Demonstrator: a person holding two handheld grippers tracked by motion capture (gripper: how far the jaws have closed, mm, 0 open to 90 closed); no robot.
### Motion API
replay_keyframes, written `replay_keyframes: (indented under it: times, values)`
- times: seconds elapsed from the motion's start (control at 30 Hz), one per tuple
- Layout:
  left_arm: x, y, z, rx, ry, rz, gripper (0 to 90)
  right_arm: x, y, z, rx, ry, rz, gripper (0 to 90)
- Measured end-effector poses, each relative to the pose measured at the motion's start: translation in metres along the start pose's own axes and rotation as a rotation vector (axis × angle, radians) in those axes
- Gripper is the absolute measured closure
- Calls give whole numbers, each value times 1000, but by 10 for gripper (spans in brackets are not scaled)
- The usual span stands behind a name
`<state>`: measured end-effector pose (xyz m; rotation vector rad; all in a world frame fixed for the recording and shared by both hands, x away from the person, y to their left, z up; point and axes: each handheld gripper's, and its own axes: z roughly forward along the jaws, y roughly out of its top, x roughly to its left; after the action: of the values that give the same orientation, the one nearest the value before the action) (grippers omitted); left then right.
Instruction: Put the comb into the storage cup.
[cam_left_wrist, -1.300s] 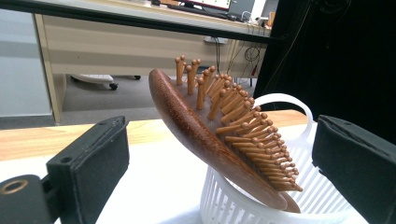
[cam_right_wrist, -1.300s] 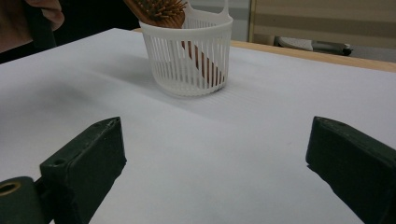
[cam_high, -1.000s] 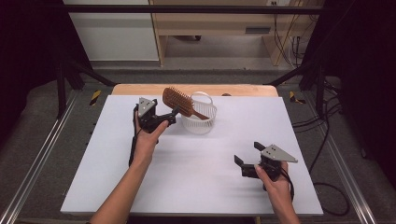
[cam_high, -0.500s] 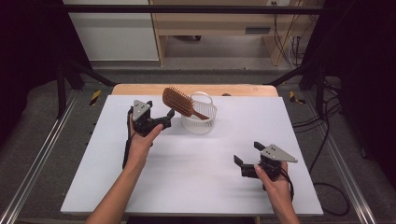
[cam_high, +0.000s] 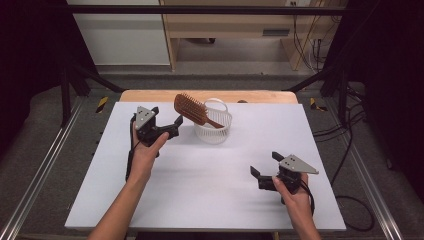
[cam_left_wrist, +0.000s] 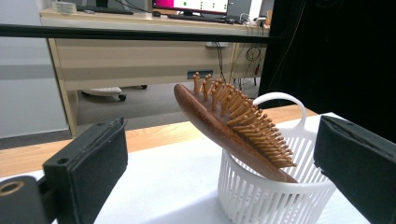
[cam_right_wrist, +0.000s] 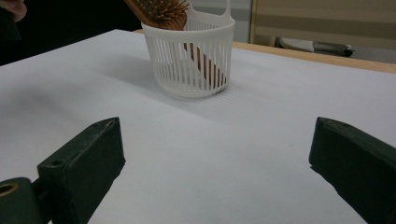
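The left gripper (cam_high: 167, 126) is drawn back from the hairbrush (cam_high: 192, 108), which is left leaning in the basket (cam_high: 214, 131), released.

High view: looking forward and down from above the person's side, taking in the whole white table (cam_high: 210, 200), both forearms entering from the near edge.

Left gripper view: riding low by the far left part of the table, facing close onto the white basket (cam_left_wrist: 275, 196) and wooden hairbrush (cam_left_wrist: 233, 130), its own jaws framing them.

Right gripper view: sitting low near the near right corner, looking across bare tabletop toward the far edge.

Shared: all three are showing the basket (cam_right_wrist: 189, 56) and hairbrush (cam_high: 192, 109).
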<state>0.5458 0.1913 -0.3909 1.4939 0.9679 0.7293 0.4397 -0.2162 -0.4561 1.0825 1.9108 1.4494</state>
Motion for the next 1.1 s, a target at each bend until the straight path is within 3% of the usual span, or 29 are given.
replay_keyframes:
  times: [0.6, 1.1]
  values:
    - [7, 17, -23, -17, -1, 23, 31, 0, 1, -2, -7, -1, 0, 35]
    - [22, 25, -42, -29, 18, 10, 30, 0, 1, -1, -7, 1, -1, 34]
